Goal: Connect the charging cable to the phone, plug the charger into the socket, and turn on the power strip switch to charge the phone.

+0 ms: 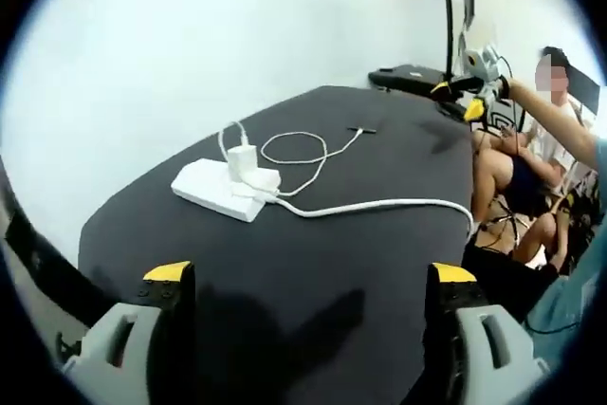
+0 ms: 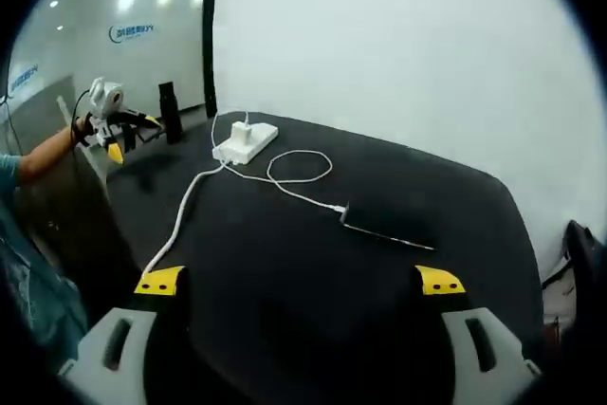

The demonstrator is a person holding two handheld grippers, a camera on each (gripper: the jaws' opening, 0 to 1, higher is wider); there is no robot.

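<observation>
Now my left tool (image 1: 308, 277) is spread wide with nothing in it, low over the near part of the dark round worktop (image 1: 285, 282). My right tool (image 2: 299, 282) is spread wide too, and holds nothing.

I think the thin white charging cable (image 2: 299, 177) will feel very light and floppy. It would bend and slip if I grabbed it in the middle. So I would pinch it right at the small plug end (image 2: 339, 208), where it is stiff.

It lies in a loose loop on the worktop. One end goes to the small white charger block (image 1: 242, 160), which already stands in the flat white power strip (image 1: 213, 192). The other end reaches the flat dark phone (image 2: 384, 225), and it looks joined to it, but I cannot be sure.

The phone is thin and smooth, so I think it would slide if I pushed it. The strip has a thick white cord (image 1: 379, 204) that runs off the worktop edge. Its switch is too small for me to see.
</observation>
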